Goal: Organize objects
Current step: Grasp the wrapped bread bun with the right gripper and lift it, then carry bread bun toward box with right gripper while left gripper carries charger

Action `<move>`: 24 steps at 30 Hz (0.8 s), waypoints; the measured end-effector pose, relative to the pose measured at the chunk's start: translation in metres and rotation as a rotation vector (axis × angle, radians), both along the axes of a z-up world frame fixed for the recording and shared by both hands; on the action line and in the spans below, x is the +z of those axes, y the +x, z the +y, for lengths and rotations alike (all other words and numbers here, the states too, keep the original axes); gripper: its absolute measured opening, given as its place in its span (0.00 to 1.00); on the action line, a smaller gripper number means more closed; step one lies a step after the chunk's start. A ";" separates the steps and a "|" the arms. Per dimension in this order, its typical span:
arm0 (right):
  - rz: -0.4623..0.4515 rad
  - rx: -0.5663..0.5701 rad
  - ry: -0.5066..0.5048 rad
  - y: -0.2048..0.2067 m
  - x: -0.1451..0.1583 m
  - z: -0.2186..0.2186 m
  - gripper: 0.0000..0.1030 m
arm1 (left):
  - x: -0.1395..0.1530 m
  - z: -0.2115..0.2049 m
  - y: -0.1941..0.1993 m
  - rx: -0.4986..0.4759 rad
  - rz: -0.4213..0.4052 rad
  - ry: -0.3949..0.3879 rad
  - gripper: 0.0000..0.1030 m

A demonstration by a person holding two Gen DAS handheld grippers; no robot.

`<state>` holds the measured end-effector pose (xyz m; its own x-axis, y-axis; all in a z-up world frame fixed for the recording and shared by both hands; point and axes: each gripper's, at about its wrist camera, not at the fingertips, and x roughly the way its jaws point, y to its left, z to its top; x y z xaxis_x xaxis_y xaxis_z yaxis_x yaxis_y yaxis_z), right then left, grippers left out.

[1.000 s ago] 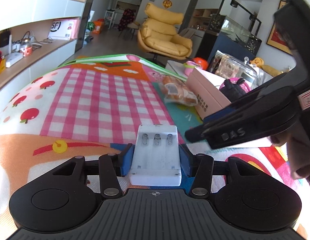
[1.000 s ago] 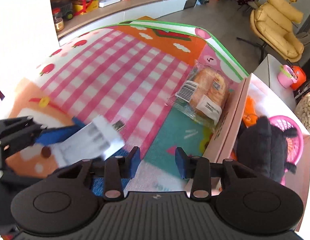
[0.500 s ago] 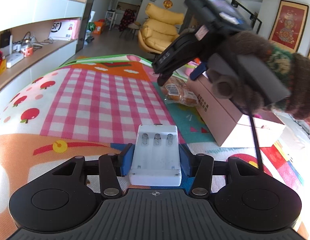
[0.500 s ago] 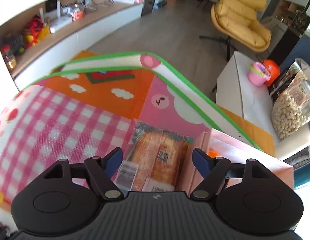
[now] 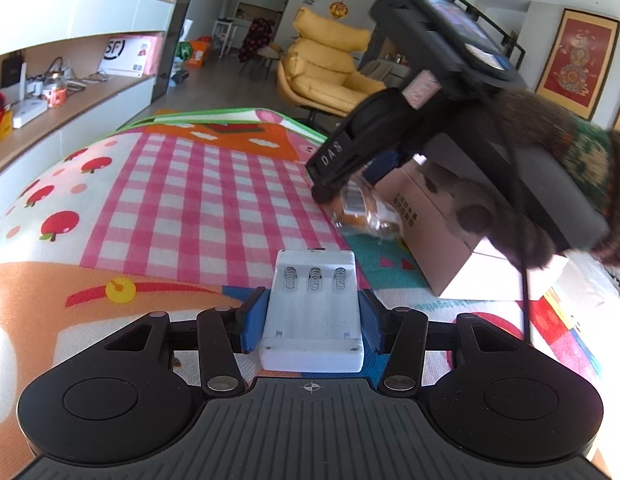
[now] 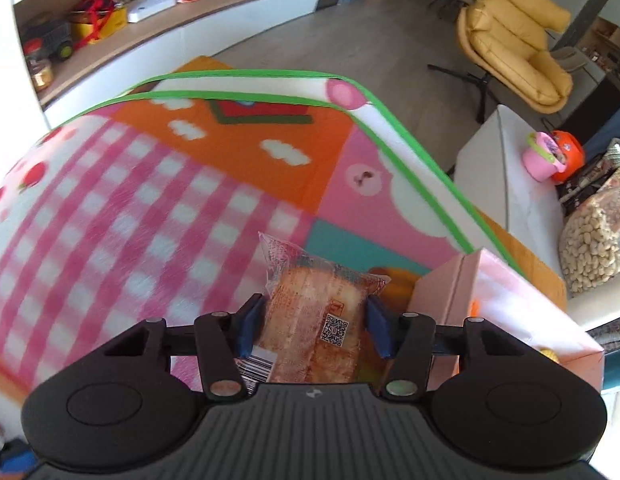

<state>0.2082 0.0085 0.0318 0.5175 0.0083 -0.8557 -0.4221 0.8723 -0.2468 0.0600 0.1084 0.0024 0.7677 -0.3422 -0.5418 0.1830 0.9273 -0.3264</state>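
Colourful play mat (image 5: 197,184): one bread packet (image 6: 310,320), one battery holder (image 5: 314,304), one cardboard box (image 5: 434,232).
Beside the box, right tongs (image 6: 314,324) have just been closing around the packet, pads touching it; left tongs (image 5: 312,320) clamp the holder.

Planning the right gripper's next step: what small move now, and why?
Probably lift the clear-wrapped bread packet a little and carry it toward the open pink cardboard box beside it. The right gripper's jaws have just been closing and now flank the packet with pads touching both sides.
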 end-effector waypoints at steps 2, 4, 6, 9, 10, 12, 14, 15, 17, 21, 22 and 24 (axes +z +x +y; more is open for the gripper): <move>-0.002 0.018 0.031 -0.018 0.005 -0.002 0.52 | 0.000 0.001 0.000 0.001 0.001 -0.009 0.52; -0.019 0.028 0.079 -0.041 0.018 -0.008 0.52 | 0.000 0.001 0.000 0.001 0.002 -0.007 0.52; -0.041 0.052 0.141 -0.070 0.036 -0.020 0.52 | 0.000 0.000 0.000 0.001 0.002 -0.003 0.53; -0.068 0.093 0.236 -0.121 0.060 -0.048 0.52 | 0.001 0.000 0.000 0.001 0.003 -0.002 0.53; -0.082 0.104 0.245 -0.137 0.063 -0.057 0.52 | 0.001 0.000 0.000 0.001 0.003 -0.001 0.52; -0.113 0.100 0.220 -0.166 0.058 -0.076 0.52 | 0.002 -0.001 0.000 0.003 0.004 0.005 0.52; -0.135 0.074 0.153 -0.188 0.042 -0.091 0.52 | 0.004 -0.004 -0.002 0.005 0.009 0.010 0.51; -0.142 0.059 0.116 -0.199 0.031 -0.101 0.52 | 0.005 -0.006 -0.003 -0.004 0.015 0.005 0.51; -0.130 0.031 0.086 -0.212 0.013 -0.119 0.52 | 0.008 -0.012 -0.006 -0.030 0.036 -0.021 0.51; -0.155 -0.044 0.069 -0.236 -0.013 -0.146 0.83 | 0.018 -0.038 -0.017 -0.071 0.042 -0.017 0.51; -0.178 -0.064 0.088 -0.243 -0.016 -0.153 0.86 | 0.021 -0.045 -0.018 -0.079 0.046 -0.014 0.51; -0.196 -0.079 0.121 -0.257 -0.018 -0.166 0.86 | 0.027 -0.057 -0.020 -0.092 0.060 -0.007 0.51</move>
<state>-0.0489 -0.1575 0.0139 0.6766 0.0577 -0.7341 -0.3060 0.9288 -0.2090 0.0399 0.0515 0.0291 0.6987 -0.4139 -0.5835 0.2474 0.9051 -0.3457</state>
